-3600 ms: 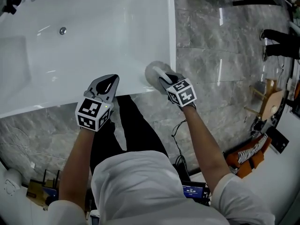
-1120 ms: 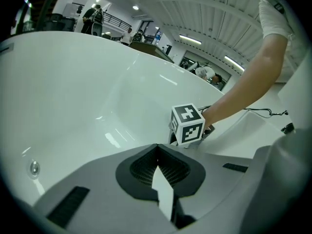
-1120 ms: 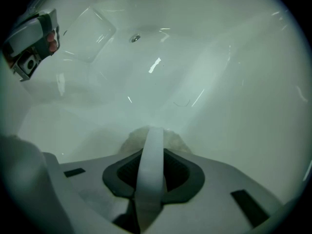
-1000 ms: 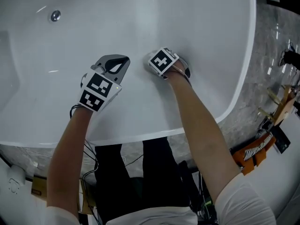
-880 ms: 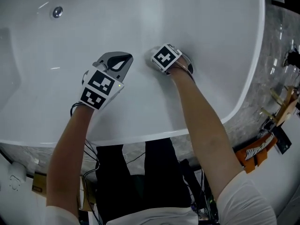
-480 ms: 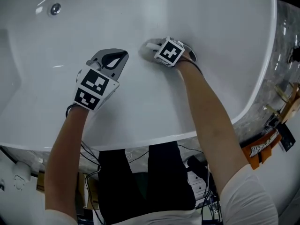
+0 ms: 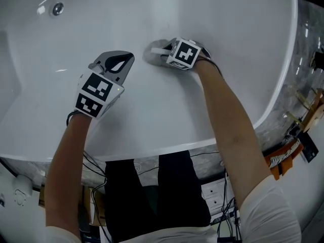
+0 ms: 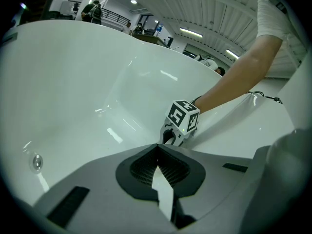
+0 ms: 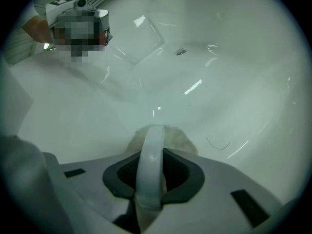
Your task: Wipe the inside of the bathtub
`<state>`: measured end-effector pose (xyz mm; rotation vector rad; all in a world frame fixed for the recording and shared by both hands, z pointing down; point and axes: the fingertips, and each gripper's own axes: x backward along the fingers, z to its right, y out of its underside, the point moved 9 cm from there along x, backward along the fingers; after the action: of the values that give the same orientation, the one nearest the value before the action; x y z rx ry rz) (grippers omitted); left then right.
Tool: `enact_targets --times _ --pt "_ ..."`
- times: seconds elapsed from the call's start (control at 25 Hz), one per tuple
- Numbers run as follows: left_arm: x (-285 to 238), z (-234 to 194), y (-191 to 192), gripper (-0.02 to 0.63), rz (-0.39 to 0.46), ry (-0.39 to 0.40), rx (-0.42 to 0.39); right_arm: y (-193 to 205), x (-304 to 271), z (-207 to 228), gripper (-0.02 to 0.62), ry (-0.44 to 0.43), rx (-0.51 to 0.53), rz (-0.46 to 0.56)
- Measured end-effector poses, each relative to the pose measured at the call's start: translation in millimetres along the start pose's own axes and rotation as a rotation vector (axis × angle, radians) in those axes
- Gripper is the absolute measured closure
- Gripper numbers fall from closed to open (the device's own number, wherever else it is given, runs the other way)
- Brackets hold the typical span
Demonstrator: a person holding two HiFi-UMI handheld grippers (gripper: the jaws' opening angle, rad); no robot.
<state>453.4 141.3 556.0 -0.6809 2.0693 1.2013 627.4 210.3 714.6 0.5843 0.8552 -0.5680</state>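
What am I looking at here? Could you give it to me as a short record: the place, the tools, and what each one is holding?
Place: inside of a white bathtub, seen from above
Left gripper: jaws together, nothing between them, held over the tub's inner slope
Right gripper: jaws shut on the white handle of a scrubber
Scrubber pad: round and fuzzy, lying against the tub's inner surface
Drain: far left, apart from both grippers
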Motion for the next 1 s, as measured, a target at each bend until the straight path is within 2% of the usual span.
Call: enact_targets --times 0.4,0.68,1.0 --pt "7 23 -13 0.6 0.003 0.037 -0.023 2 32 -18 0.505 -0.038 -0.017 0.001" --pt "24 45 -24 0.6 0.021 0.05 -0.035 3 70 -47 0.505 -0.083 0.071 -0.019" --pt "52 59 -24 0.6 0.026 0.041 -0.05 4 117 -90 0.505 -0.098 0.118 0.056"
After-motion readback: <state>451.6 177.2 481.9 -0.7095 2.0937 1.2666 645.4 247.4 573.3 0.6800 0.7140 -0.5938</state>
